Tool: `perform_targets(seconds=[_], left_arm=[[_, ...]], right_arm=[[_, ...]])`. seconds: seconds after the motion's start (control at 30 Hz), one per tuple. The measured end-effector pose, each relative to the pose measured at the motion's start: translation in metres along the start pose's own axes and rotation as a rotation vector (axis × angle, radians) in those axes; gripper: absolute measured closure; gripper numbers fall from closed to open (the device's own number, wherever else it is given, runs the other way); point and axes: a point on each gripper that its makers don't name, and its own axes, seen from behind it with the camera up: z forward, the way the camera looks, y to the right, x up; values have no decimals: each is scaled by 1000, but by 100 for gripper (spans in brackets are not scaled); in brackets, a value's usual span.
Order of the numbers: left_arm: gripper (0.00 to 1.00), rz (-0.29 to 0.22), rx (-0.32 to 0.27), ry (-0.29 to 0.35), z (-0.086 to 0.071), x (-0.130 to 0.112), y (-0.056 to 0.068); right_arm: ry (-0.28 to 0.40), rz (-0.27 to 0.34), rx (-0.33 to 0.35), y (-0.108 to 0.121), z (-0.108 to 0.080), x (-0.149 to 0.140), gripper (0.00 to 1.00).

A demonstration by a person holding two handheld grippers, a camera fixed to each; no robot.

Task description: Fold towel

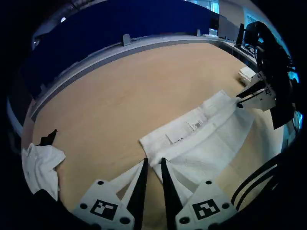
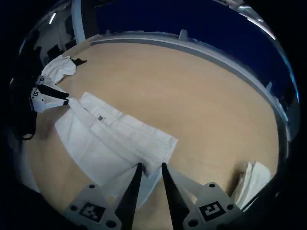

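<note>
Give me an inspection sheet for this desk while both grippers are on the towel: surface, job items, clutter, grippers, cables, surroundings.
Surface: light wooden desk top.
Job's things: white towel lying flat, stretched between the two grippers, with a band folded over along its length.
Clutter: crumpled white cloth with a small black item touching it, off one end of the towel; stack of white cloths off the other end.
Grippers: left gripper, jaws closed on one end of the towel; right gripper, jaws closed on the opposite end.
Cables: what looks like black cabling behind the right gripper.
Surroundings: blue partition along the desk's far edge; the room beyond is too blurred to tell.
</note>
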Motion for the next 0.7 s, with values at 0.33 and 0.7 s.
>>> perform_targets(seconds=[0.33,0.7], left_arm=[[55,7,14,11,-5,1,-7],[18,-30,-1,13,-12,-2,-5]], right_arm=[[38,37,-56,15,0,11,28],[91,110,-88,29,-9,22,0]])
